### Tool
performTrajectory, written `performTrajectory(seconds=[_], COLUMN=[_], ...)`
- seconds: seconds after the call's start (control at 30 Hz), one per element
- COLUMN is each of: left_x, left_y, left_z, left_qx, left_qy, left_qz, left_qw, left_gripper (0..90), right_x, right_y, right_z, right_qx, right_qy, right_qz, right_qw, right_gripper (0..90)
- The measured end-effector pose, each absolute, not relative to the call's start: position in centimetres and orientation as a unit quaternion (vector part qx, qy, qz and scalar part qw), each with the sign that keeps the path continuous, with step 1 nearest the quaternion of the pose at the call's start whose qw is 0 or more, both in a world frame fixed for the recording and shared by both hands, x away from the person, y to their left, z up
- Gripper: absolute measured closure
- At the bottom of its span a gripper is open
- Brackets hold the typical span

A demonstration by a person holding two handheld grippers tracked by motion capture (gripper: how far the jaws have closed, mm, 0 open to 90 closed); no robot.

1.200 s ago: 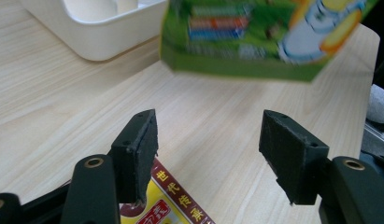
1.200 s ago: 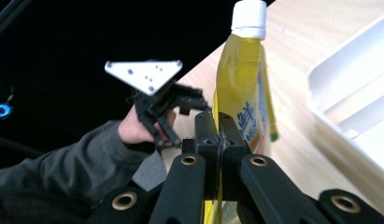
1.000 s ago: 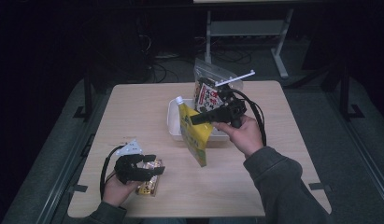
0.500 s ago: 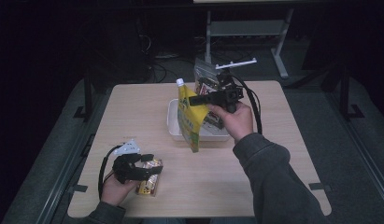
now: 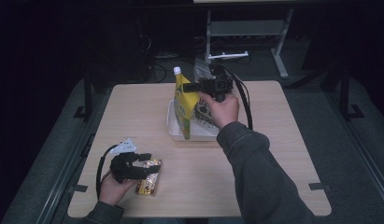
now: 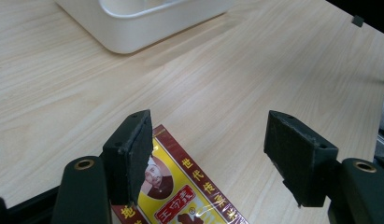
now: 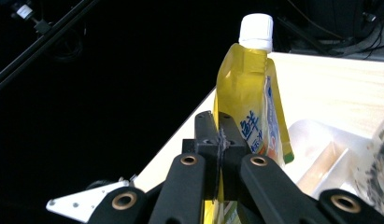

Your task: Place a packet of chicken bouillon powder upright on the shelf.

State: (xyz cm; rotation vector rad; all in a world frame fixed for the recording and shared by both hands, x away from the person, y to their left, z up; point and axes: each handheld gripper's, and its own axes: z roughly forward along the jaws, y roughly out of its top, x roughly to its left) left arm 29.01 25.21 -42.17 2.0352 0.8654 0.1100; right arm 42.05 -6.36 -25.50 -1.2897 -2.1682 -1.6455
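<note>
1. At a pale wooden counter (image 5: 273,158) in a dark room, a person works with a two-jaw gripper in each hand.

2. The right gripper (image 5: 192,87) has its jaws clamped tight on the edge of a yellow spouted pouch (image 5: 182,109); in the right gripper view the black jaws meet with the pouch's seam pinched between them.

3. The pouch hangs upright from that grip, its white screw cap (image 7: 256,31) on top, its lower end at the white tray (image 5: 173,128) near the middle of the counter.

4. Just behind the pouch, at the same tray, is a clear packet with dark print (image 5: 203,112), partly hidden by the right hand (image 5: 222,109).

5. The left gripper (image 5: 145,167) sits low at the near left corner of the counter, its jaws spread apart over a red-and-yellow packet (image 5: 150,182) that lies flat on the wood.

6. In the left gripper view the packet (image 6: 180,196) lies under the left-hand jaw while the other jaw stands clear over bare counter; neither pad presses on it.

7. The jaws of the left gripper have just been opening a little, with the packet below them, not gripped.

8. The packet is well apart from the tray, whose rounded white corner (image 6: 133,32) shows at the top of the left gripper view.
</note>
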Motion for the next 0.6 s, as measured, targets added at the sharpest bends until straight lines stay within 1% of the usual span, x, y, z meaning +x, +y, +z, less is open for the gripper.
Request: performTrajectory(seconds=[0.33, 0.6], left_x=[29.1, 29.1], left_y=[25.4, 25.5], left_z=[-42.2, -42.2], left_qx=[0.821, 0.820], left_qy=[0.351, 0.351], left_qz=[0.044, 0.042], left_qw=[0.449, 0.450], left_gripper=[32.5, 32.5], right_x=[44.0, 44.8], right_y=[-3.9, -2.9], right_z=[-26.3, -27.1], right_qx=[-0.446, -0.462], right_qy=[-0.707, -0.696], right_qz=[-0.546, -0.549], right_qw=[0.044, 0.028], right_gripper=[89.6, 89.5])
